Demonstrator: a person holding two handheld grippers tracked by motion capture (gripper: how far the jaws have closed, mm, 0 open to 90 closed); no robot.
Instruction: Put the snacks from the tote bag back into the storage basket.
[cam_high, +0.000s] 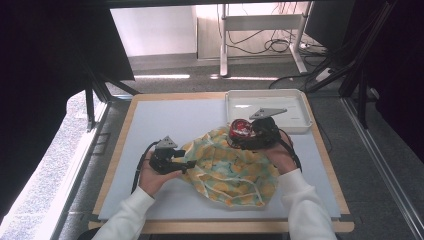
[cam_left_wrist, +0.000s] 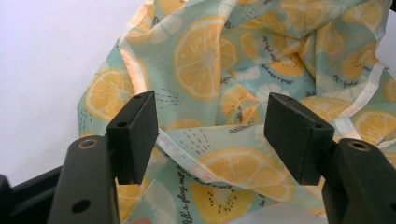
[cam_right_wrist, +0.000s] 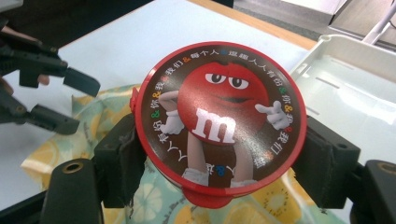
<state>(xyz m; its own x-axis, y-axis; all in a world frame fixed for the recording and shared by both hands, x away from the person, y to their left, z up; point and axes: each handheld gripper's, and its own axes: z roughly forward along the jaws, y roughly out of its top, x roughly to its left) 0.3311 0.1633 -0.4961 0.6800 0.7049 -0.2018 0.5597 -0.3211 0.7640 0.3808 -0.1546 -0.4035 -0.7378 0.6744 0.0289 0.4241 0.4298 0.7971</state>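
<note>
Now, nearest me lies one cloth (cam_high: 231, 172) — lemon-printed, crumpled on the table (cam_high: 165, 120). My left claw (cam_left_wrist: 212, 135) stands with its jaws wide apart over a hemmed edge of that cloth, pads off it, gripping nothing. My right claw (cam_right_wrist: 224, 154) is clamped on one round red tin (cam_right_wrist: 221, 119), a pad on each side, held just above the cloth's far edge. Beyond it sits one white tray (cam_high: 295, 102) — at the table's far right corner.

Lab or office: desk frame (cam_high: 262, 30), floor cables (cam_high: 265, 46), grey carpet (cam_high: 200, 82).
</note>
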